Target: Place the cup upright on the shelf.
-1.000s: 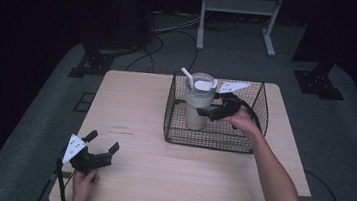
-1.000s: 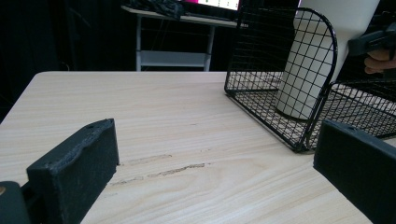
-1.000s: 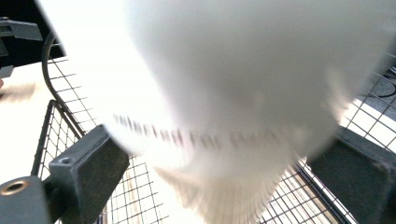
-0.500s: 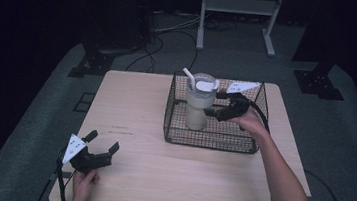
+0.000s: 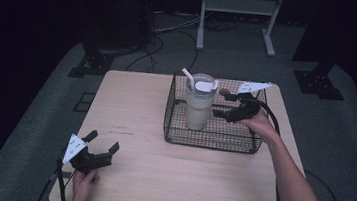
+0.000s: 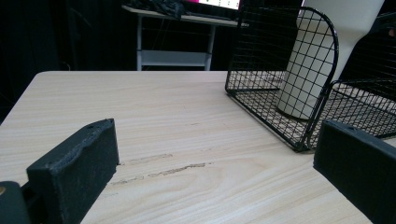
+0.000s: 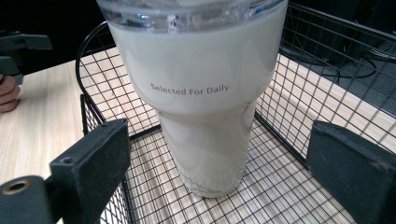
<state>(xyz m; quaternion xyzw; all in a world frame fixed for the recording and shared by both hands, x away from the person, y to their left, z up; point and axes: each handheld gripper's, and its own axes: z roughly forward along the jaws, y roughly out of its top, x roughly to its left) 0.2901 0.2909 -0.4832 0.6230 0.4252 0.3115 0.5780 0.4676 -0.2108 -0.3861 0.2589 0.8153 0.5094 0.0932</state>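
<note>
Beside the tumbler (image 5: 199,102), right tool (image 5: 222,103) gapes, empty

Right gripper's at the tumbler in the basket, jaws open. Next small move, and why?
Probably ease the right gripper forward until its open jaws straddle the tumbler, then close. In the right gripper view the tumbler stands upright in the wire basket, centred between the jaws but apart from them. The left gripper sits open near the table's front corner, far off.
</note>
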